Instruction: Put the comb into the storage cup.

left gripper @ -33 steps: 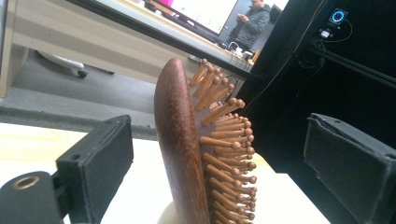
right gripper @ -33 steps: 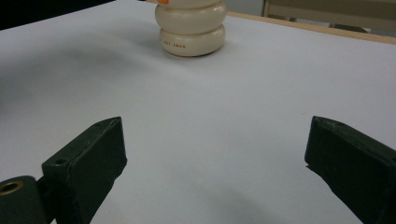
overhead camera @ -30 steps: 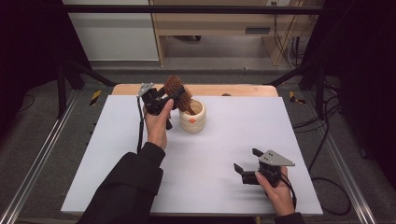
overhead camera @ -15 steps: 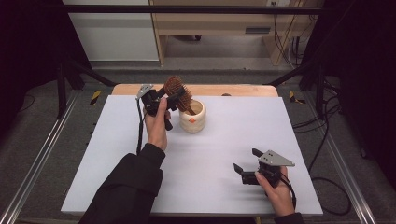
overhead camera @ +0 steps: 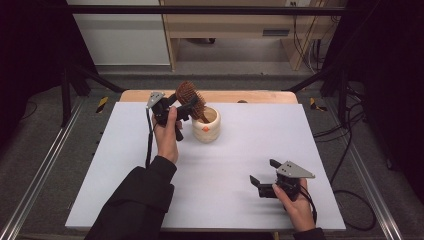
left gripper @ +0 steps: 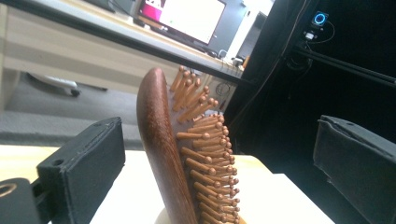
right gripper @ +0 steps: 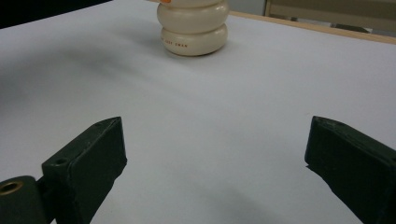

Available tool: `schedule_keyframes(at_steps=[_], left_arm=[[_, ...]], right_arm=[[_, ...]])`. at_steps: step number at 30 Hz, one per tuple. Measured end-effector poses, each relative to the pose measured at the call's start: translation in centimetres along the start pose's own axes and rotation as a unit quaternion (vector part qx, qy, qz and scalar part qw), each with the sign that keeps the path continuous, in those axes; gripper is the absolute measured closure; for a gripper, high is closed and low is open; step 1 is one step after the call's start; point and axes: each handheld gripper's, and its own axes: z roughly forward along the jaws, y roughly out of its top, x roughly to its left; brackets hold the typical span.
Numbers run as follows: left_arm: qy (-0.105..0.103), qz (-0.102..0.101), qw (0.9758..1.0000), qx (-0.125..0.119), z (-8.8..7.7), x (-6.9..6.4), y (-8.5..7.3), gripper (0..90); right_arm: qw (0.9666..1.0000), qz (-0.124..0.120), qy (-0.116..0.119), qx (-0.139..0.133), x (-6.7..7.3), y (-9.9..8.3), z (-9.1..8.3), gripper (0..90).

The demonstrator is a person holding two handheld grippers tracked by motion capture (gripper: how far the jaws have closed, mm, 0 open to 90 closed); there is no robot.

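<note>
A wooden hairbrush (overhead camera: 190,97) stands head-up in a cream ribbed cup (overhead camera: 206,127) at the back of the white table. My left gripper (overhead camera: 182,107) is at the brush head. In the left gripper view the brush (left gripper: 163,149) rises between the two black pads without touching either one. The left gripper (left gripper: 217,140) is open, and its jaws have just been opening. My right gripper (overhead camera: 262,171) rests low over the table's front right, open with nothing between its fingers. The right gripper view looks along the right gripper (right gripper: 215,135) toward the cup (right gripper: 194,28) farther off.
The white table top (overhead camera: 250,140) has a wooden edge (overhead camera: 260,96) along its back. Behind it stand a wooden bench and cables on the floor. A metal rail (overhead camera: 35,185) runs along the left side.
</note>
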Motion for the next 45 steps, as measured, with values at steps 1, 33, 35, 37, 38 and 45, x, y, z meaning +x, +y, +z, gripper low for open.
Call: schedule_keyframes(at_steps=[1, 33, 35, 37, 38, 45], left_arm=[[0.000, 0.004, 1.0000, -0.001, 0.0, 0.0, 0.0, 1.9], [0.028, 0.056, 0.9980, 0.003, -1.6, 0.0, -0.5, 2.6], [0.027, 0.061, 0.9978, 0.005, -1.6, -0.1, -0.4, 2.5], [0.029, 0.068, 0.9972, 0.006, -1.7, -0.1, -0.4, 2.5], [0.029, 0.070, 0.9971, 0.007, -1.8, -0.1, -0.4, 2.5], [0.029, 0.068, 0.9972, 0.010, -2.1, 0.0, -0.5, 2.4]], right_arm=[[1.0000, 0.000, 0.000, 0.000, 0.0, 0.0, 0.0, 5.5], [0.9997, -0.023, -0.010, 0.007, 0.4, 0.0, 0.2, 5.6], [0.9997, -0.022, -0.011, 0.007, 0.4, 0.0, 0.2, 5.6], [0.9997, -0.023, -0.010, 0.007, 0.4, 0.0, 0.2, 5.7], [0.9997, -0.023, -0.010, 0.008, 0.4, 0.0, 0.2, 5.7], [0.9997, -0.023, -0.010, 0.008, 0.4, 0.0, 0.2, 5.7]])
